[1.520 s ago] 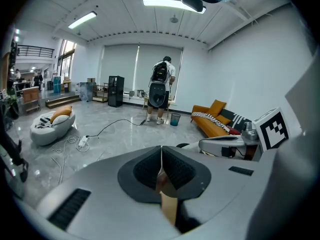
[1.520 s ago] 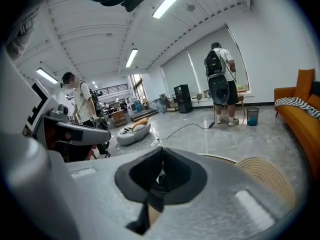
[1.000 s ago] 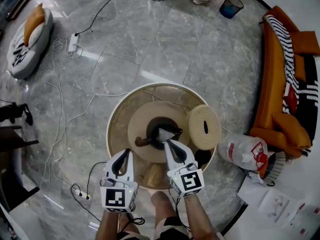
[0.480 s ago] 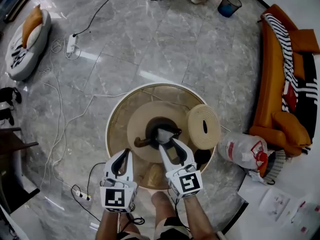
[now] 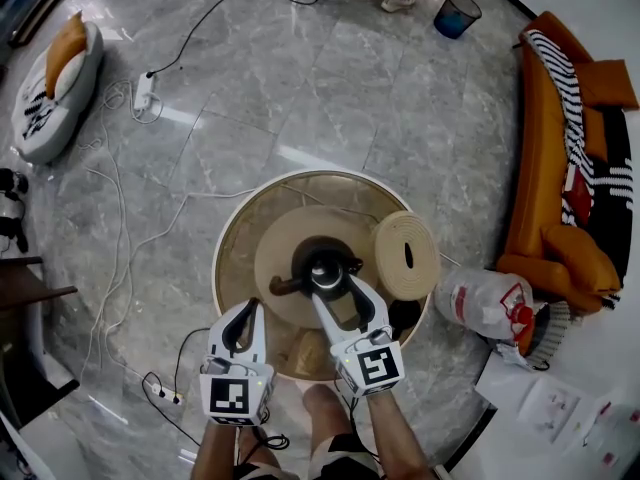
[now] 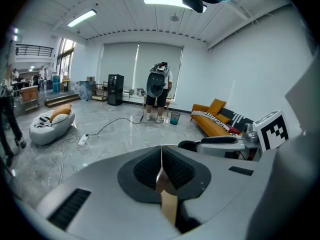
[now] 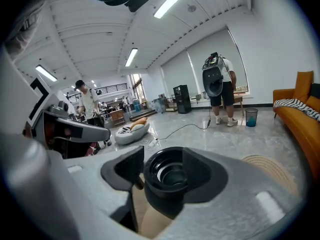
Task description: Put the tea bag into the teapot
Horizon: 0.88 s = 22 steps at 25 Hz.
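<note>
Two hand-held grippers point away from the person over a round table (image 5: 228,230), seen from above. Well off to the left of the left gripper (image 5: 253,308), a grey and orange cushioned seat (image 5: 50,76) sits on the marble floor, with white cables and a power strip (image 5: 146,86) nearer in. The left gripper hovers above the near left edge of the table with its jaws pressed together and nothing between them. Just to its right, the right gripper (image 5: 333,288) reaches further forward, its jaws spreading wide on either side of a dark teapot (image 5: 303,256), whose open mouth fills the gap between them; the pads do not press on it. The teapot stands on a round tan mat (image 5: 283,236) at the middle of the table, its brown handle pointing toward the left gripper. The tea bag (image 5: 323,272) shows as a pale patch inside the teapot's mouth, free of both jaws. To the right of the right gripper a round woven disc (image 5: 407,255) lies on the table's edge. Further right, a clear plastic bag (image 5: 487,303) rests on the floor, and beyond it stands an orange sofa (image 5: 555,178) with a striped throw.
</note>
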Each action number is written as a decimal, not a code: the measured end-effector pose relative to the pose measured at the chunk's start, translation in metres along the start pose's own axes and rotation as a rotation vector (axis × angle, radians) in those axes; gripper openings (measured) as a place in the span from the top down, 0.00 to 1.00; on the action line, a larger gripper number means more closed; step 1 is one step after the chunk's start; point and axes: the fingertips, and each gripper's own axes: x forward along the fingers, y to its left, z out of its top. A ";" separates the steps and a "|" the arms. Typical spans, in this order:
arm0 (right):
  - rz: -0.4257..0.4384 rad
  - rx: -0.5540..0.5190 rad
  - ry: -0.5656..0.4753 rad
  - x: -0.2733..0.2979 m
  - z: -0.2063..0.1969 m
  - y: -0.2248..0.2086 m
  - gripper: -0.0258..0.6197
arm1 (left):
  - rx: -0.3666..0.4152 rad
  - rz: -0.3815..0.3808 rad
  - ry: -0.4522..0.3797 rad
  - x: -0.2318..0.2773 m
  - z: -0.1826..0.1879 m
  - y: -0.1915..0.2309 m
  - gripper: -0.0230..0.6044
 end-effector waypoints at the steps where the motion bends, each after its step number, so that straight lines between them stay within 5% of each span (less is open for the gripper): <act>1: -0.001 -0.003 0.000 -0.001 0.001 0.000 0.59 | 0.001 0.001 -0.004 -0.001 0.001 0.000 0.93; 11: -0.017 -0.020 -0.026 -0.023 0.025 0.013 0.59 | 0.021 -0.021 -0.026 -0.027 0.020 -0.008 0.93; 22: -0.051 -0.069 -0.111 -0.084 0.111 0.051 0.60 | 0.092 -0.060 -0.145 -0.093 0.102 -0.025 0.93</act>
